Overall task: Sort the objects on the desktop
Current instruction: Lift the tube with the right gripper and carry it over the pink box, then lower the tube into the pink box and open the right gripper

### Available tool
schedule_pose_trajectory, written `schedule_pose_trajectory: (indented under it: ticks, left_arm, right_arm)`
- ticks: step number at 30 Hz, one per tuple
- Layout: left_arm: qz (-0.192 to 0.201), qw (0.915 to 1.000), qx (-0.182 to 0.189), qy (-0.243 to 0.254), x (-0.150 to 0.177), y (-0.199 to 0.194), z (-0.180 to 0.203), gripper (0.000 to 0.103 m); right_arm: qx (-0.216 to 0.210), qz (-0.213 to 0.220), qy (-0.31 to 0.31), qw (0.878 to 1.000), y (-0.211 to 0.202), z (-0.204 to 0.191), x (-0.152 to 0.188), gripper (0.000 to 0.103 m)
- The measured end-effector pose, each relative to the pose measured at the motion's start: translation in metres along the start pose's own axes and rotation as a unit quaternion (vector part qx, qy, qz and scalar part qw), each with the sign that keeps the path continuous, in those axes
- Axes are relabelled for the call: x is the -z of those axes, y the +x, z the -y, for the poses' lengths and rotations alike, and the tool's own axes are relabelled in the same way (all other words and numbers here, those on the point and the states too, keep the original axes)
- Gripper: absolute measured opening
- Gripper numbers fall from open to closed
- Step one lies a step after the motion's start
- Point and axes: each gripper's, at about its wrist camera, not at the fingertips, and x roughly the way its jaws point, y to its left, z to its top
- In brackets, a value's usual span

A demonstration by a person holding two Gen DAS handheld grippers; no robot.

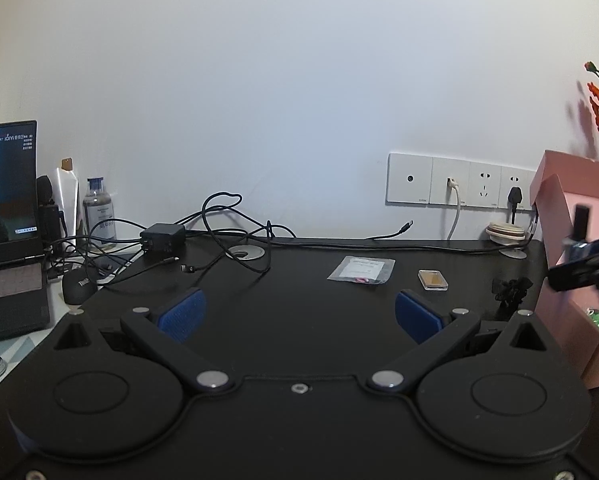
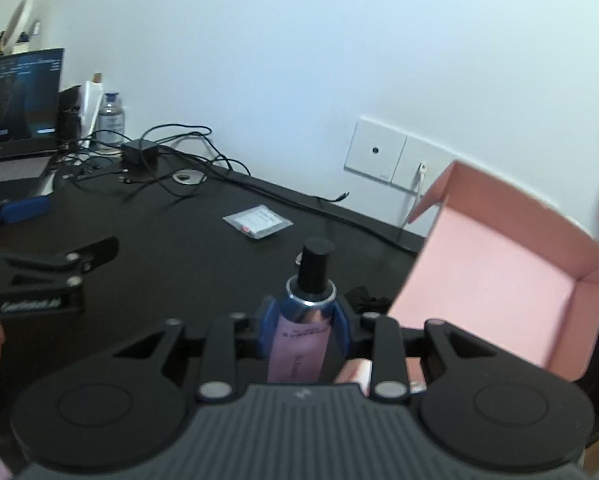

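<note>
Gripping a lilac bottle point(image 2: 299, 344) with a black cap, the right tool point(image 2: 304, 330) has its blue pads pressed on both sides of the body, nearly closed. The bottle stands upright between them, above the black tabletop point(image 2: 187, 240), with the open pink box point(image 2: 499, 280) just to its right. The left tool point(image 1: 299, 314) is wide open and holds nothing; a plastic bag point(image 1: 361, 269) and a small case point(image 1: 432, 280) lie ahead of it.
</note>
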Motion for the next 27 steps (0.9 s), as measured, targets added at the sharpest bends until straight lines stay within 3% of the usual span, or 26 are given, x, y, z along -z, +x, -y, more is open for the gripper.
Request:
schedule_pose_trajectory:
  ticks: [13, 22, 27]
  left_arm:
    - [-0.012, 0.9999, 0.004, -0.009, 0.0, 0.004, -0.004, 0.103]
    - [-0.011, 0.9999, 0.002, 0.0, 0.0, 0.003, -0.002, 0.103]
    - [-0.01, 0.9999, 0.003, -0.003, 0.0, 0.003, -0.002, 0.103]
  right_arm:
    - [0.013, 0.017, -0.012, 1.0, -0.06, 0.059, 0.011, 0.025]
    - [0.022, -0.042, 0.063, 0.997, -0.03, 0.097, 0.041, 0.023]
    - [0.049, -0.042, 0.039, 0.997, -0.028, 0.1, 0.037, 0.021]
